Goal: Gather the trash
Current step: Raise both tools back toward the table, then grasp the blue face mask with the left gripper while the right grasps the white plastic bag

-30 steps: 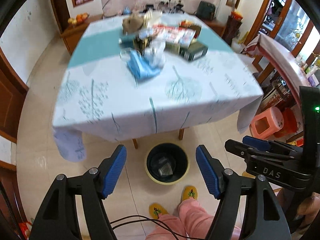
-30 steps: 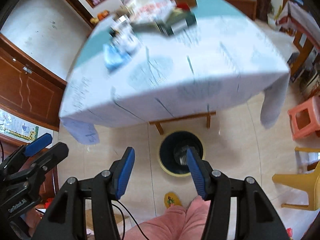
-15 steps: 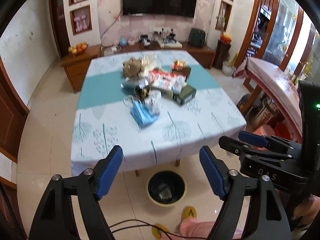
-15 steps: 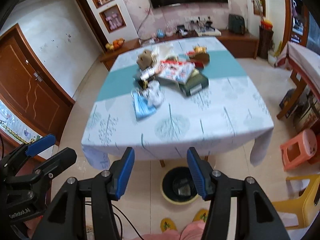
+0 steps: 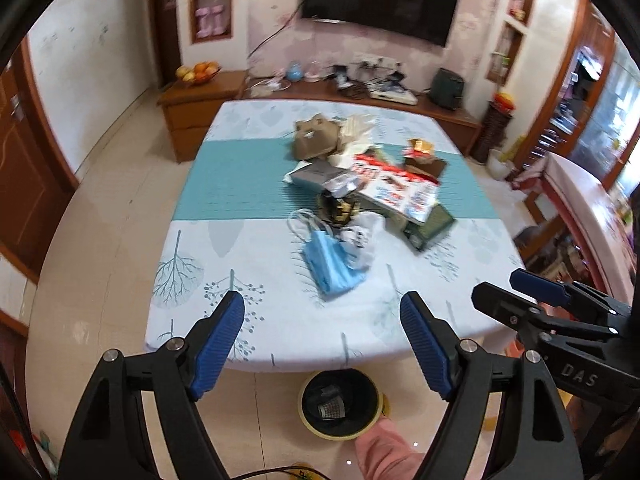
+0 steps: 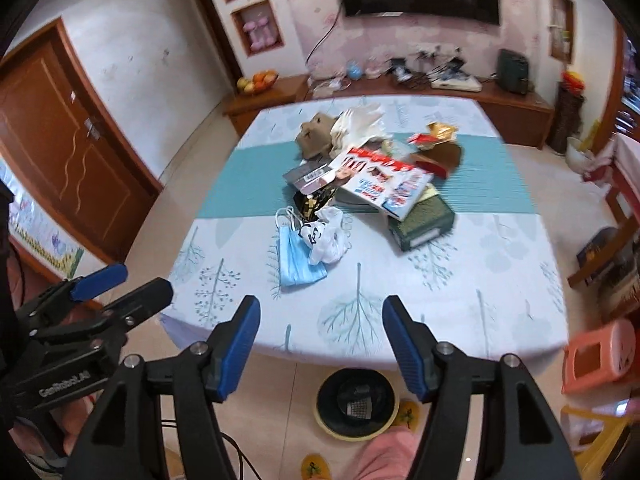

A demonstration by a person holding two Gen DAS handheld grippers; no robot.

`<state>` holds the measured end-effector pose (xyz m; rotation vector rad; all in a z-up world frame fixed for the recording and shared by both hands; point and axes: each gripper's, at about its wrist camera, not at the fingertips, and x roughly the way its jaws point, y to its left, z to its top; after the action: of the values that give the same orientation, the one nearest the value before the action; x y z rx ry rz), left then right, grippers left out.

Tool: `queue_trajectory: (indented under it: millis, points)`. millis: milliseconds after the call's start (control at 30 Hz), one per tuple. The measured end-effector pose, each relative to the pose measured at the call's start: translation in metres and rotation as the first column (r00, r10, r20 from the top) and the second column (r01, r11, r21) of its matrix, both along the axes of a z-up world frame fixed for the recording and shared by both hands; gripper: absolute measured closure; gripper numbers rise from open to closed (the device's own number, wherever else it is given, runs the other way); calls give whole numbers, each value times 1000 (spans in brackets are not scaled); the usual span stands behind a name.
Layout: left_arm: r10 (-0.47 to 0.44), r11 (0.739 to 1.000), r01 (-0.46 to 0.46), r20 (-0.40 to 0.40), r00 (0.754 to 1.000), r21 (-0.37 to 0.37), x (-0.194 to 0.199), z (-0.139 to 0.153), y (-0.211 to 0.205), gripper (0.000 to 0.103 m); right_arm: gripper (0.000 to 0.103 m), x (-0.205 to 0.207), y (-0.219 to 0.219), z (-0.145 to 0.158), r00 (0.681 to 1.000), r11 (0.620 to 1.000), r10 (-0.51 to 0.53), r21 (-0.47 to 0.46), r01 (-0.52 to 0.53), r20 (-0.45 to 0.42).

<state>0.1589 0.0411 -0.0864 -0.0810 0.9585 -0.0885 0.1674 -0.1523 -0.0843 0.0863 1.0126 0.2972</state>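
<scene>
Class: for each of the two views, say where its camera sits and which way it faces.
Left wrist: on the left hand-held gripper, angled down at the cloth-covered table; pink trouser leg below.
Right wrist: on the right hand-held gripper, jaws opening, same downward aim.
Shared: blue face mask, round black bin.

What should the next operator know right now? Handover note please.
Left hand-held gripper: open, empty.
Right hand-held gripper: jaws opening, nothing between them.
Trash pile sits mid-table, with the blue face mask and white plastic bag nearest you.
Bin is on the floor under the table's near edge, something already inside.
Done: nothing in hand. Left: the whole pile, mask first probably.
</scene>
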Motion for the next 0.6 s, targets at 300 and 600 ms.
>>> queue_trajectory:
  millis: [300, 600]
  points:
    - [177, 984, -176, -143, 974, 22, 75, -61, 2, 24, 39, 108, 19, -71, 975, 983, 182, 11, -182, -129]
    - [300, 953, -302, -222, 928, 27, 105, -100, 2, 24, 39, 160, 42, -131, 921, 951, 308, 40, -308, -237]
